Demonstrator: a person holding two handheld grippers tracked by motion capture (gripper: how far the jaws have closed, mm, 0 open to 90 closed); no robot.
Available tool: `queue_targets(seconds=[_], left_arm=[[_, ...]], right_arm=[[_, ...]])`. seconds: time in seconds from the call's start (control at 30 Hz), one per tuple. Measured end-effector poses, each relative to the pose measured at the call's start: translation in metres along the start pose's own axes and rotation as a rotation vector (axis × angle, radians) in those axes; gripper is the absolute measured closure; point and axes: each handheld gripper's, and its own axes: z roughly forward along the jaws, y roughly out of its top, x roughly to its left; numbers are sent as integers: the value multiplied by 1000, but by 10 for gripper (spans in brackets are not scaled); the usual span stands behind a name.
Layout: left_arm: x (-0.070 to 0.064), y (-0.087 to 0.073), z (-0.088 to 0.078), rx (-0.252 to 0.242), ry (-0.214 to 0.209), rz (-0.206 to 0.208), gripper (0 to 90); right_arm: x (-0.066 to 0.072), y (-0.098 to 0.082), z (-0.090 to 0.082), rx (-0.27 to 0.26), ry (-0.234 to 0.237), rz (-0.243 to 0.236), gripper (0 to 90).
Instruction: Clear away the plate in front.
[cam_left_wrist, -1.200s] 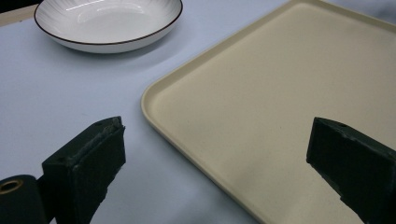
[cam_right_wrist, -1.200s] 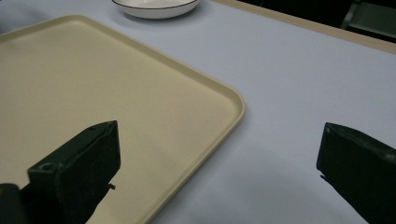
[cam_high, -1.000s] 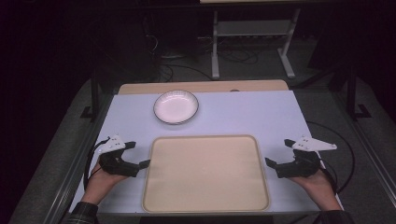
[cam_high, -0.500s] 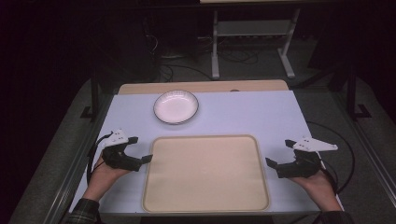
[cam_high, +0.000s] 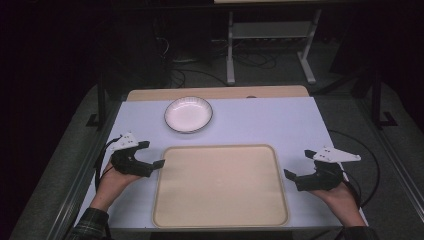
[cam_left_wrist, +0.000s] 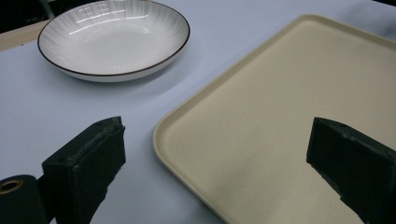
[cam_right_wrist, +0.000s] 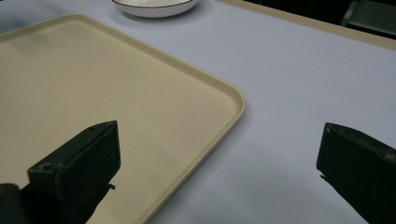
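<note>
1. Dark room all around, with a metal rack on the floor beyond the far edge; under my hands lies a pale lilac-grey worktop (cam_high: 260, 120) with a strip of bare wood along its far edge.
2. Near the front edge, about midway across, sits a flat beige plastic tray with rounded corners (cam_high: 220, 185), nothing in it.
3. Toward the far edge, left of centre, stands a round white ceramic bowl with a thin dark rim (cam_high: 188, 114), just beyond the tray's far-left corner and apart from it.
4. I hold my left gripper (cam_high: 152, 166) at the tray's left edge, near its far-left corner. Its jaws are spread wide; in the left gripper view (cam_left_wrist: 224, 163) that corner of the tray lies between them, with the bowl (cam_left_wrist: 113, 39) farther off. They close on nothing.
5. I hold my right gripper (cam_high: 292, 177) just beside the tray's right edge, jaws pointed at it. In the right gripper view (cam_right_wrist: 219, 163) the jaws stand wide apart, a tray corner (cam_right_wrist: 140, 107) between them, gripping nothing.
</note>
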Motion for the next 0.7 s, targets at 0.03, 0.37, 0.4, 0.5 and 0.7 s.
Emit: queue_targets(seconds=[0.03,0.37,0.4,0.5,0.7], left_arm=[[0,0,0,0,0,0,39],[9,11,5,-9,-8,-24,41],[11,12,7,-9,-9,-28,41],[13,12,9,-1,-11,-32,41],[21,19,14,4,-5,-41,41]], right_arm=[[0,0,0,0,2,-1,0],[0,0,1,-1,6,-2,0],[0,1,1,-2,6,1,0],[0,1,1,-1,5,0,0],[-1,1,1,-2,7,1,0]])
